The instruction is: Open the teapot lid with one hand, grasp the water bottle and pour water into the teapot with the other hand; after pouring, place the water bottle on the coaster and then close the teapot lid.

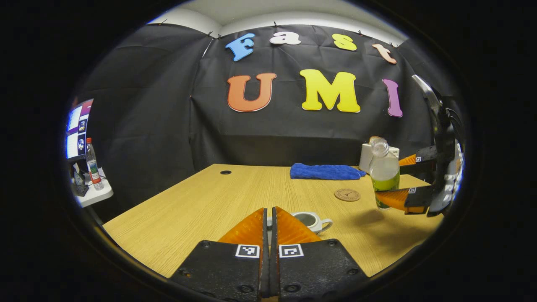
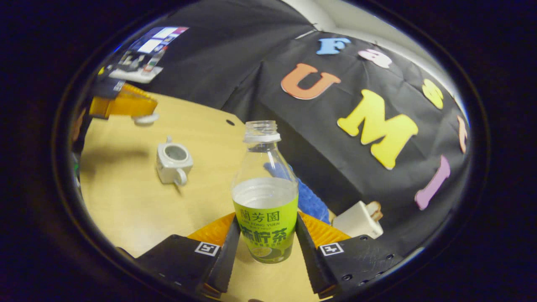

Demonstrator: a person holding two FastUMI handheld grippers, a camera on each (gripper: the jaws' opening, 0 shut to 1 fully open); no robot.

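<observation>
Clamped in the right gripper (image 2: 266, 243), the uncapped clear green-labelled water bottle (image 2: 265, 201) awaited tilting over the open white ceramic teapot (image 2: 173, 162); the left gripper (image 1: 269, 218) pinched the white lid (image 2: 145, 119).

No text to report. Bottle (image 2: 265, 209) has printed green label; coaster (image 1: 347, 194) mark too small to read; screen (image 1: 79, 128) blurred.

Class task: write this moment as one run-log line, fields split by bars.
left gripper: shut on lid, lifted | right gripper: shut on bottle, uncapped, tilted | teapot: open | coaster: bare
</observation>
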